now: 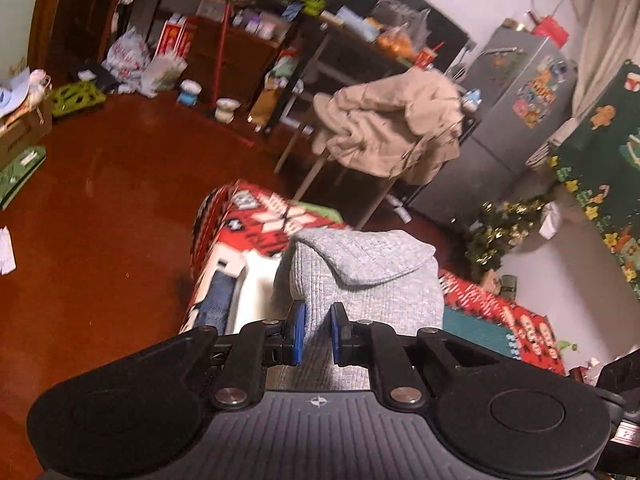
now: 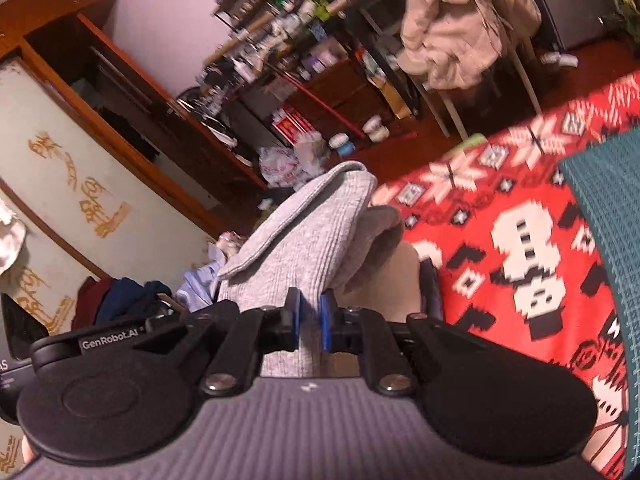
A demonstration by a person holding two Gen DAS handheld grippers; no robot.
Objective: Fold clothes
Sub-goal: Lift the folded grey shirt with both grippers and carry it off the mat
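Above the red blanket [image 2: 500, 208], my left gripper [image 1: 318, 330] and right gripper [image 2: 310, 320] each have jaws nearly closed, pinching the grey garment [image 1: 360, 276].

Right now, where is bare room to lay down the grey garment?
The red patterned blanket is bare between the grey garment and the teal mat. The red floor is open too. It is crowded along the shelves and around the chair with the beige coat.
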